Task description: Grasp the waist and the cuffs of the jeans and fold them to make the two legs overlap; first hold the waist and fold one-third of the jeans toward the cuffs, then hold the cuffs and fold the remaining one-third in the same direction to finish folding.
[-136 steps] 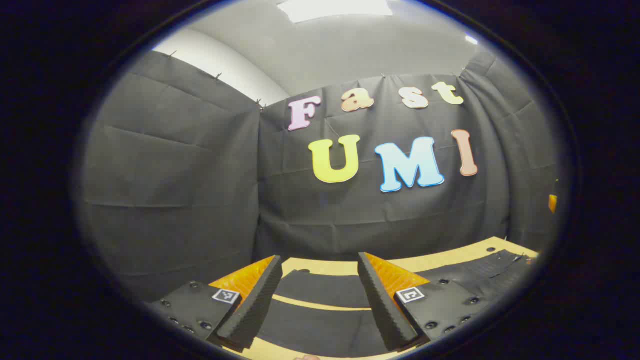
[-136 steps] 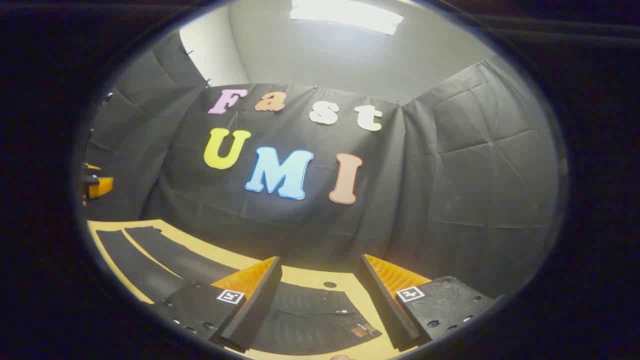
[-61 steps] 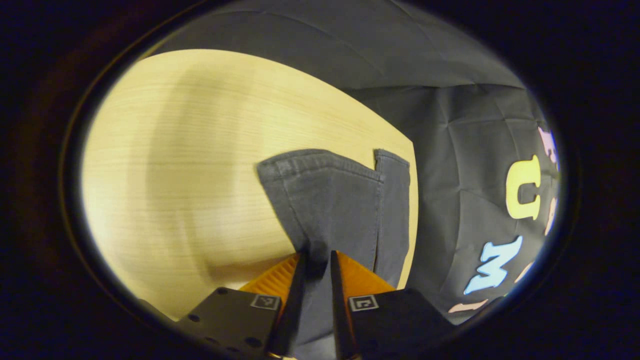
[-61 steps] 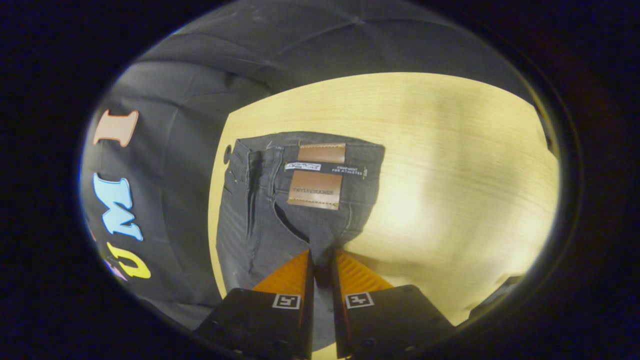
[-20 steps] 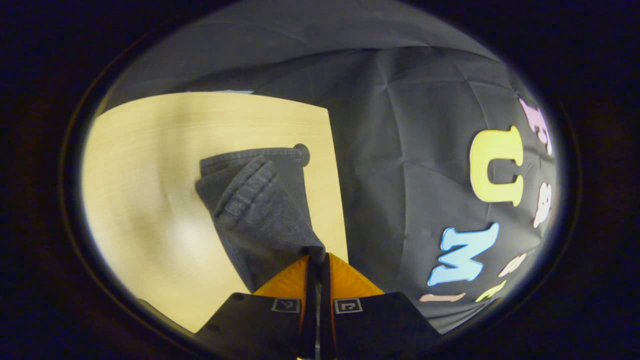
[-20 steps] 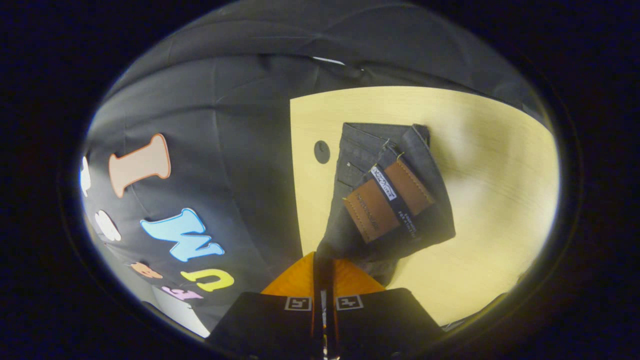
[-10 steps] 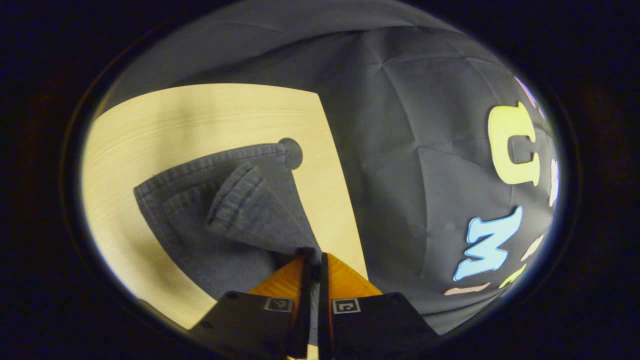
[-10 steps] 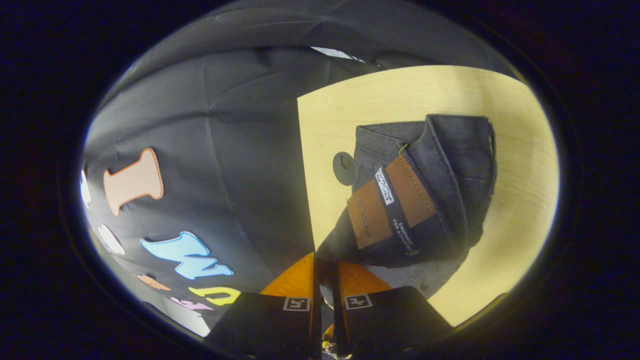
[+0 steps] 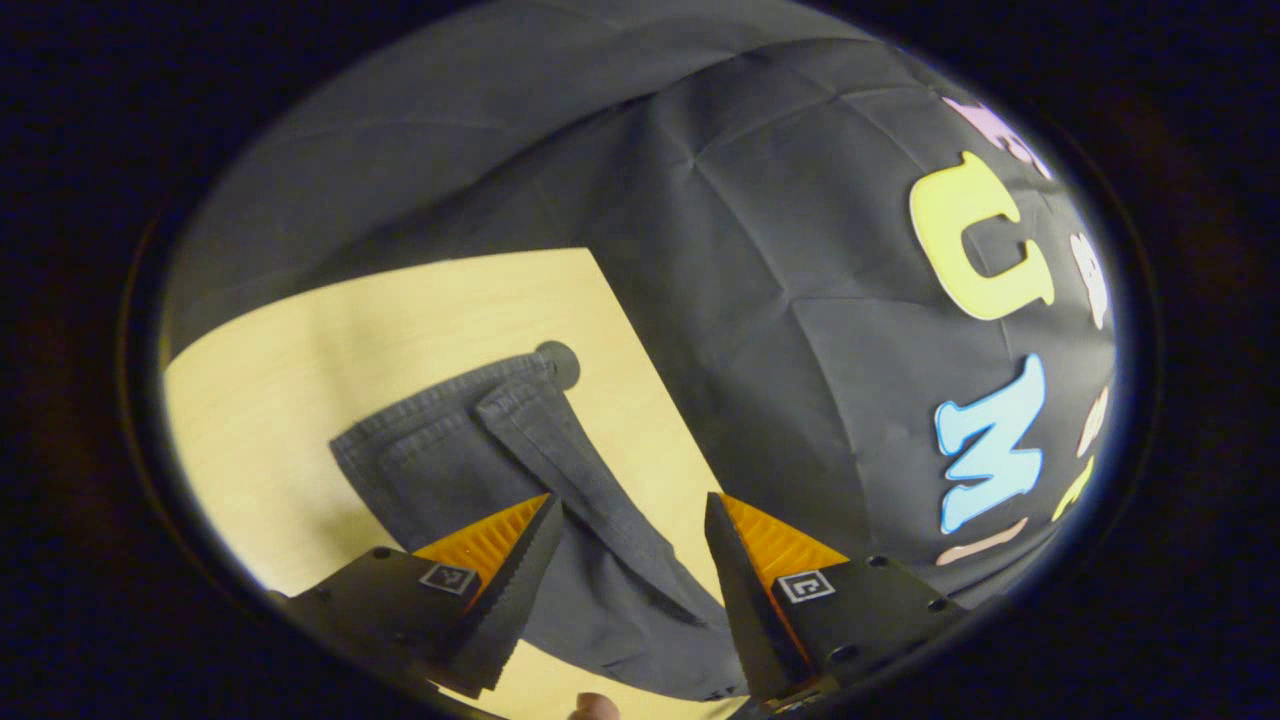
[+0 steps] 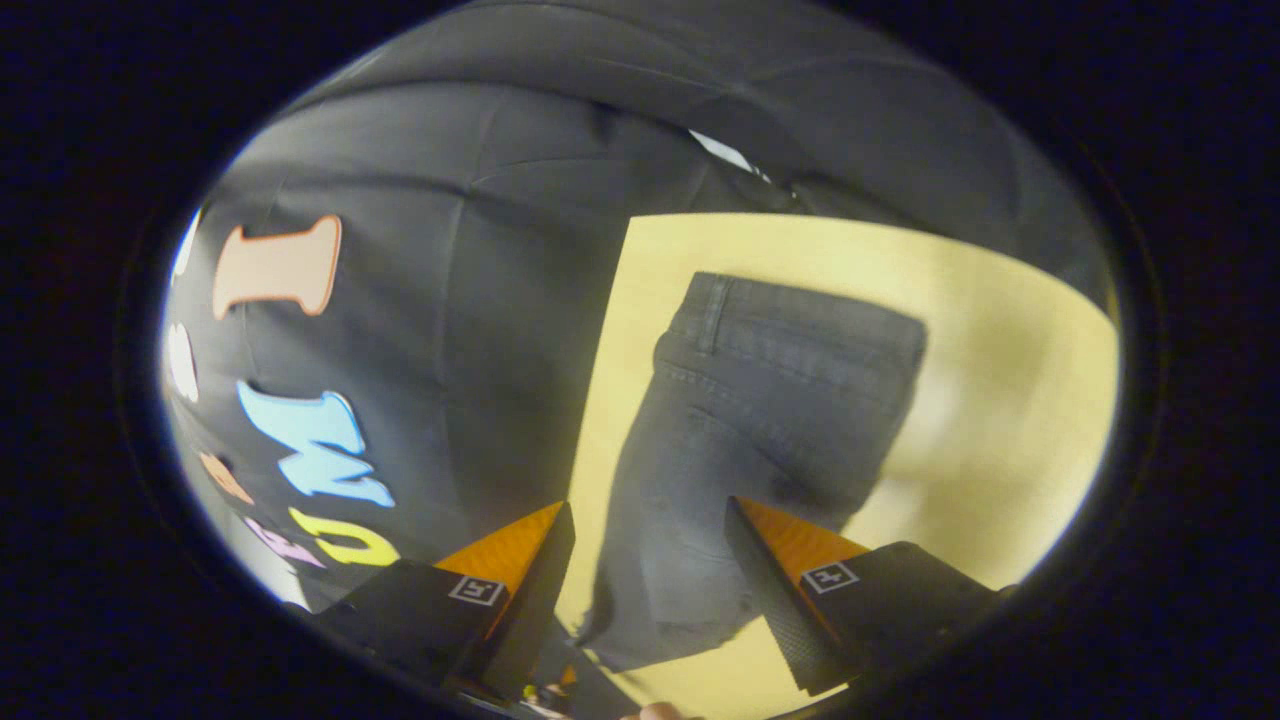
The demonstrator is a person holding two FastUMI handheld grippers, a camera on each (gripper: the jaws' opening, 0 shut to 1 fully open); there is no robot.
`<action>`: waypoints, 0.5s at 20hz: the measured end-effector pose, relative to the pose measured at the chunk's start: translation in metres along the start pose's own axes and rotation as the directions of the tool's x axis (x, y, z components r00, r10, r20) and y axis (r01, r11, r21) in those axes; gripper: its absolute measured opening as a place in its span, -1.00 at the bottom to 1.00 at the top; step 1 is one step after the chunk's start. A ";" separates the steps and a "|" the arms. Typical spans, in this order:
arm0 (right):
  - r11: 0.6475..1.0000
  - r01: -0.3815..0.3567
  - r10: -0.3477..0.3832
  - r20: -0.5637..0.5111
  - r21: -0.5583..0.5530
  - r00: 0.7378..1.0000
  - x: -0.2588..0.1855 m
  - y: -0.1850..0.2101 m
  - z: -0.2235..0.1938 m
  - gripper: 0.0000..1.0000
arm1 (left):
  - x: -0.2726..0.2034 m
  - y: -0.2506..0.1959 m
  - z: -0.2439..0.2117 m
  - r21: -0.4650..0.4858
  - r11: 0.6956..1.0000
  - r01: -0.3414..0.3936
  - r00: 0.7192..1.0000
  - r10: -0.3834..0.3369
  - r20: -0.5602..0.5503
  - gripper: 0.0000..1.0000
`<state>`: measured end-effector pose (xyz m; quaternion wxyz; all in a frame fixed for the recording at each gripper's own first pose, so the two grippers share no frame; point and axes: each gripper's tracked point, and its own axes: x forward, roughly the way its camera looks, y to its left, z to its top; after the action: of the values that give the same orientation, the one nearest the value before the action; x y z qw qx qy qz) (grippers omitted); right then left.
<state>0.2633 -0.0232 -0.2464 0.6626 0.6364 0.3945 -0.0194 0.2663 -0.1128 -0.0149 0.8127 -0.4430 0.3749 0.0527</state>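
The dark grey jeans (image 9: pixel 450 460) lie on the light wooden table (image 9: pixel 280 400). In the left gripper view the cuff end shows, with one leg lying across the other at a slant. My left gripper (image 9: pixel 631 505) is open just above that leg, holding nothing. In the right gripper view the waist end of the jeans (image 10: pixel 790 380) lies flat, its waistband at the far side. Over the seat of the jeans my right gripper (image 10: pixel 648 505) also stands open with nothing between its fingers.
The jeans lie close to the table's back edge (image 9: pixel 640 380), where the black cloth wall (image 9: pixel 780 300) hangs. A round dark hole (image 9: pixel 558 362) in the tabletop sits right by the cuffs. Bare wood (image 10: pixel 1010 400) stretches beyond the waist.
Both grippers were shut on the jeans half a second ago and now stand open, having let go. The cloth has dropped flat, and the brown waist patch is out of sight.
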 end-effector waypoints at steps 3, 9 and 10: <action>0.998 0.058 -0.059 0.123 0.005 0.991 -0.021 -0.026 0.020 1.00 | -0.040 0.028 -0.002 0.141 0.984 -0.110 0.990 0.096 0.102 0.89; 0.988 0.149 -0.153 0.141 0.036 0.978 0.002 -0.080 0.010 0.83 | -0.082 -0.021 -0.017 0.403 0.901 -0.160 0.963 0.052 0.266 0.98; 0.989 0.143 -0.147 0.141 0.041 0.979 0.009 -0.080 0.008 0.84 | -0.088 -0.032 -0.023 0.444 0.882 -0.155 0.960 0.029 0.279 0.98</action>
<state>0.2314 -0.0407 -0.3190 0.6762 0.6130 0.3907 -0.1194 0.2036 -0.1280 0.0569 0.9337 -0.2074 0.2858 0.0594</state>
